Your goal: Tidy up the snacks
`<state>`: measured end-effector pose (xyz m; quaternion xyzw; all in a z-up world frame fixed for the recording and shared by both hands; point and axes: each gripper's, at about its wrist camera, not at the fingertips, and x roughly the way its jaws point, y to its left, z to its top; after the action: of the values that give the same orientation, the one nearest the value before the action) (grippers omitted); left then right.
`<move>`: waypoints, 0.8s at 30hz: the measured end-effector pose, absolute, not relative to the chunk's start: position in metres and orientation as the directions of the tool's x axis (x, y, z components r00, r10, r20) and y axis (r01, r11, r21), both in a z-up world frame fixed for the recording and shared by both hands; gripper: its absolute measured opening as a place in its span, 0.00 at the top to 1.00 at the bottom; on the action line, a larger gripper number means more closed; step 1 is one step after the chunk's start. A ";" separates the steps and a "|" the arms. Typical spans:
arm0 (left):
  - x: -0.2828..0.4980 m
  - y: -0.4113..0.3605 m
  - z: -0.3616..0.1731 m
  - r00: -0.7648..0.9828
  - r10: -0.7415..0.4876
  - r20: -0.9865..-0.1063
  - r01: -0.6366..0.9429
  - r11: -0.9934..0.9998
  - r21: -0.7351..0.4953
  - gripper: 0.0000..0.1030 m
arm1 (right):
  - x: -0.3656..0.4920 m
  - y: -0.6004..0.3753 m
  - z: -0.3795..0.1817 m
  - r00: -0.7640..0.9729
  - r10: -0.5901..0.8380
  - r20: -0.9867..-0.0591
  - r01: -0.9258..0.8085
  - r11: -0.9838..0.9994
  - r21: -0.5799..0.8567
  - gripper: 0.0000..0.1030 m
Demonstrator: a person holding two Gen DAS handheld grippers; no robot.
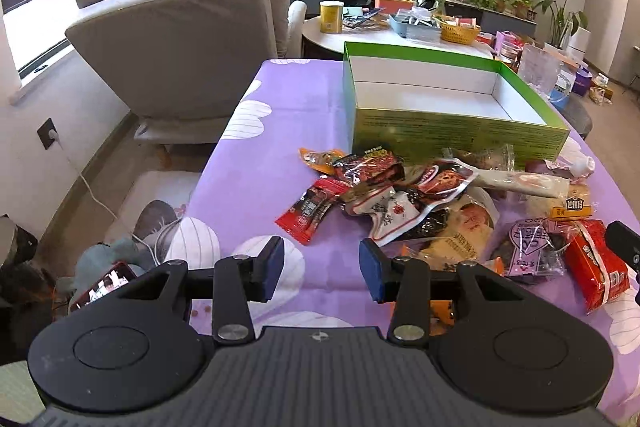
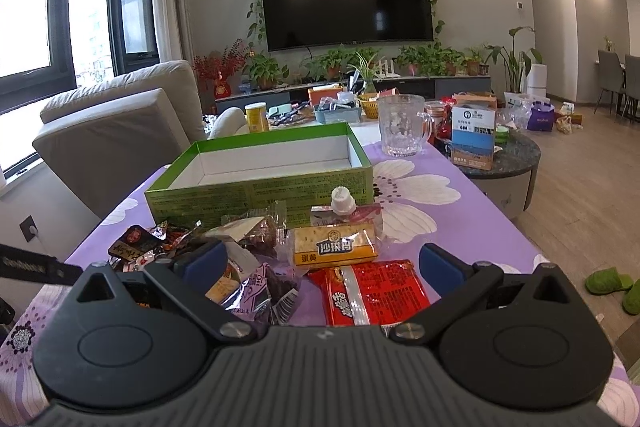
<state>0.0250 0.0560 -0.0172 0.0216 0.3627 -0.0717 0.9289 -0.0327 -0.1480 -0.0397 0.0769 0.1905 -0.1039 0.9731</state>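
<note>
So far nothing has gone into the green box [image 2: 256, 187], which stands open and bare inside at the far side of the counter [image 1: 248, 187], so the sorting looks to be at its very first pick. The snacks [image 1: 432, 211] lie in a loose heap on the purple cloth just near of the box, some overlapping. The left gripper [image 1: 322, 273] hovers over bare cloth at the left edge of the heap, its fingers spread and holding nothing. The right gripper [image 2: 322, 267] hangs low over the right end of the heap, fingers wide apart and empty, with the red packet [image 2: 372, 293] lying between them and the yellow packet [image 2: 335, 247] just beyond. The next move likely calls for lowering the right fingers around the red packet, closing on its edges without catching the purple wrapper [image 2: 256, 291] beside it, then carrying it forward over the box wall.
</note>
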 end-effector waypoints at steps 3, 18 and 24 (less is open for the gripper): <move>0.029 0.058 -0.019 0.703 -0.165 -0.691 0.193 0.980 -0.038 0.63 | -0.031 -0.148 -0.042 0.902 -0.172 -0.395 0.232 0.967 0.108 0.43; 0.052 0.036 -0.031 0.651 -0.301 -0.697 0.337 0.937 -0.090 0.63 | -0.022 -0.165 -0.054 0.880 -0.187 -0.437 0.264 0.957 0.122 0.43; 0.075 0.017 -0.039 0.628 -0.317 -0.710 0.367 0.926 -0.089 0.63 | -0.017 -0.169 -0.057 0.873 -0.194 -0.447 0.269 0.957 0.109 0.43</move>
<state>0.0747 0.0169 -0.0392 0.0319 0.3871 -0.1897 0.9018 -0.0167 -0.1692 -0.0572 0.0842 0.2212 -0.1201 0.9641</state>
